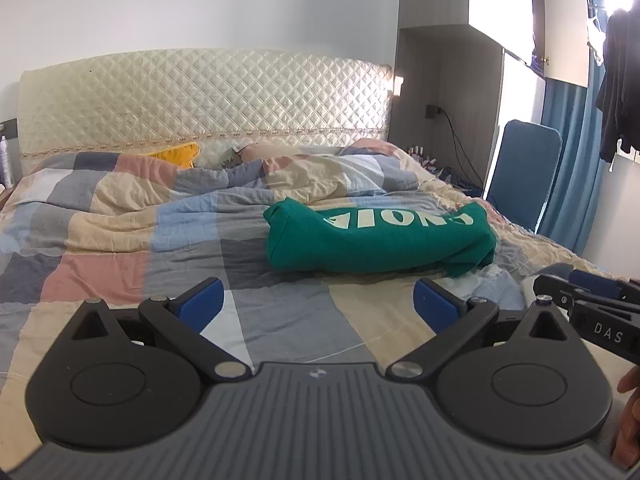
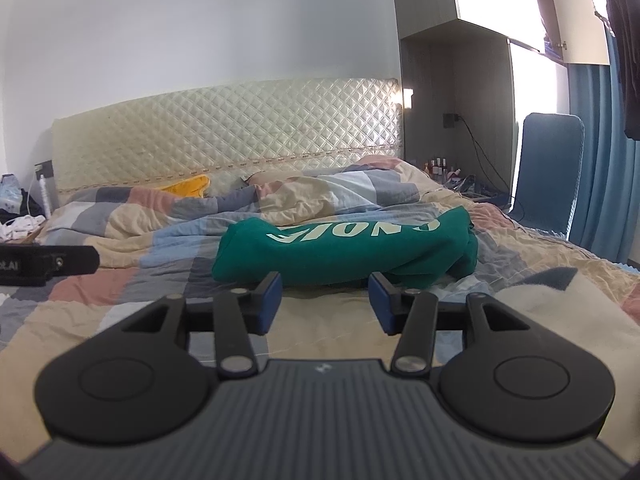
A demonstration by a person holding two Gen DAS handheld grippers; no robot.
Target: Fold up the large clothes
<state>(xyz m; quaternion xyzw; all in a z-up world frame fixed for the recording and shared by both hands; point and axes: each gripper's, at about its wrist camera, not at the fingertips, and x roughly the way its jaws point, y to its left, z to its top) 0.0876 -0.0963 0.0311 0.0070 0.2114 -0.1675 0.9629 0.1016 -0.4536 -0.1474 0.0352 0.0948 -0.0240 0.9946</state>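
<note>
Green sweatshirt point(image 1: 376, 240), folded into a thick bundle with pale upside-down lettering on top, is being shown lying on the patchwork quilt point(image 1: 120, 240) just ahead of both tongs, touched by neither. One such garment is being counted. The left gripper point(image 1: 318, 300) is being held with its blue pads point(image 1: 202, 300) spread as wide as they go, nothing between them but quilt; the bundle is lying ahead and slightly to its right. The right gripper point(image 2: 324, 300) is being held with its jaws partly apart, empty, its fingertips just short of the bundle's near edge.

Two grippers are being counted, each seen in the other's view: the right one is appearing at the right edge of the left wrist view, along with part of a hand point(image 1: 630, 420) that the right wrist view is not showing; the left one is appearing as a dark bar at the left edge of the right wrist view. Only the right wrist view is showing a cluttered bedside surface point(image 2: 20, 220) far to the left. Beyond the bundle, one quilted headboard point(image 1: 200, 100), one yellow cushion point(image 1: 176, 154) and one blue chair point(image 2: 548, 168) to the right are being shown in both views
</note>
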